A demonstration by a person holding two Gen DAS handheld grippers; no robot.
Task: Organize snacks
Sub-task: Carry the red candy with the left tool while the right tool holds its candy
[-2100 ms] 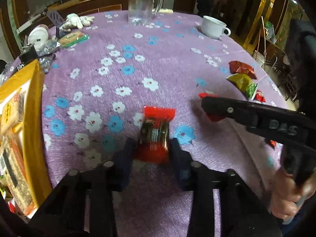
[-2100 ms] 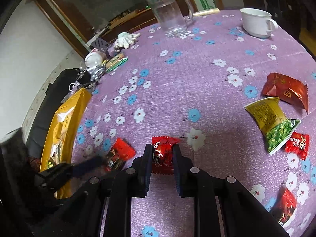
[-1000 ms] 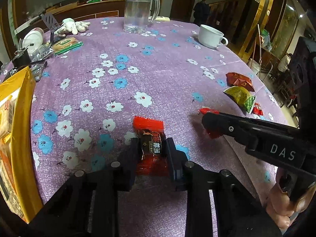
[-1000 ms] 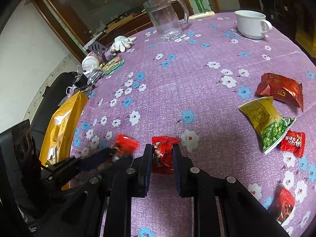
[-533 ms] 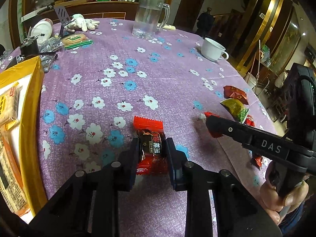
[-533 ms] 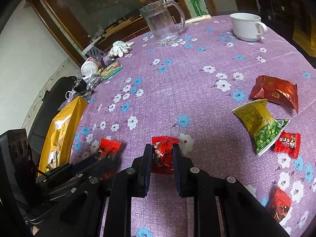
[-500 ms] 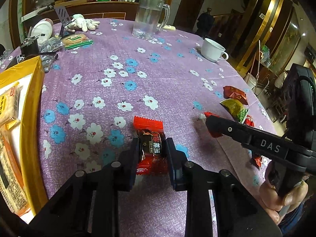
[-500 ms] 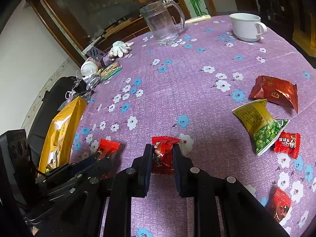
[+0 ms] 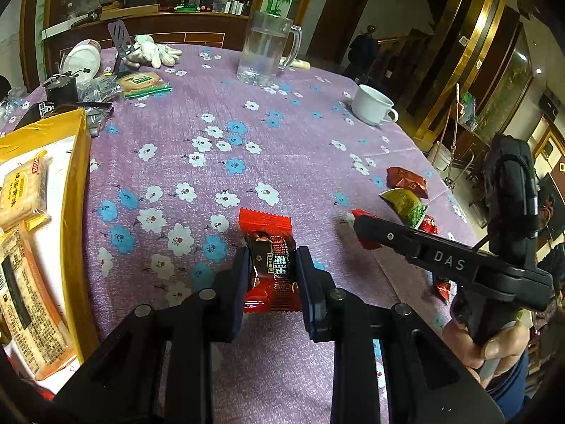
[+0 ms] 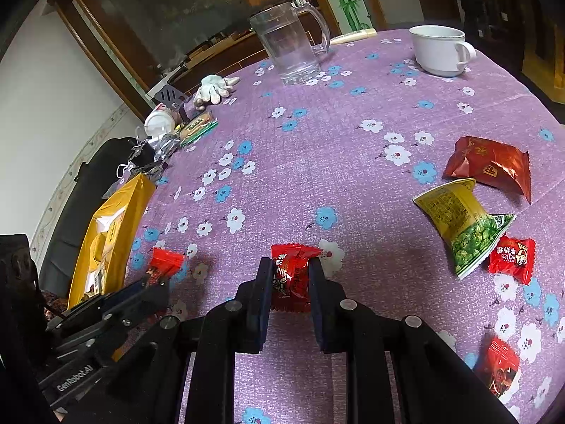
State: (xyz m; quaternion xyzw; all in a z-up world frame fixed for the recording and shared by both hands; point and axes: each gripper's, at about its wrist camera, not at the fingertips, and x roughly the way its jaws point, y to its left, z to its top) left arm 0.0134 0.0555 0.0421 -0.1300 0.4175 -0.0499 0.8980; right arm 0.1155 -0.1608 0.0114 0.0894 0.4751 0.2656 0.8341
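My left gripper (image 9: 271,265) is shut on a red and black snack packet (image 9: 269,247), held just above the purple flowered tablecloth (image 9: 212,106). To its left stands a yellow box (image 9: 76,190) with cracker packs (image 9: 21,190) inside. My right gripper (image 10: 290,277) is shut on a small red snack packet (image 10: 291,275). The right view also shows the left gripper (image 10: 155,282) with its red packet (image 10: 163,261) at lower left, close to the yellow box (image 10: 113,233). In the left wrist view the right gripper (image 9: 363,231) comes in from the right, a hand (image 9: 491,339) on its handle.
More snacks lie on the right: a dark red bag (image 10: 491,166), a yellow-green pea bag (image 10: 462,222), small red packets (image 10: 512,258) (image 10: 498,367). At the back stand a glass mug (image 10: 293,46) and a white cup (image 10: 439,49). Gloves (image 10: 213,86), a biscuit pack (image 10: 197,127) and clutter fill the far left.
The left gripper has lifted slightly and shifted toward the yellow box with its packet. The right gripper has stayed put with its packet.
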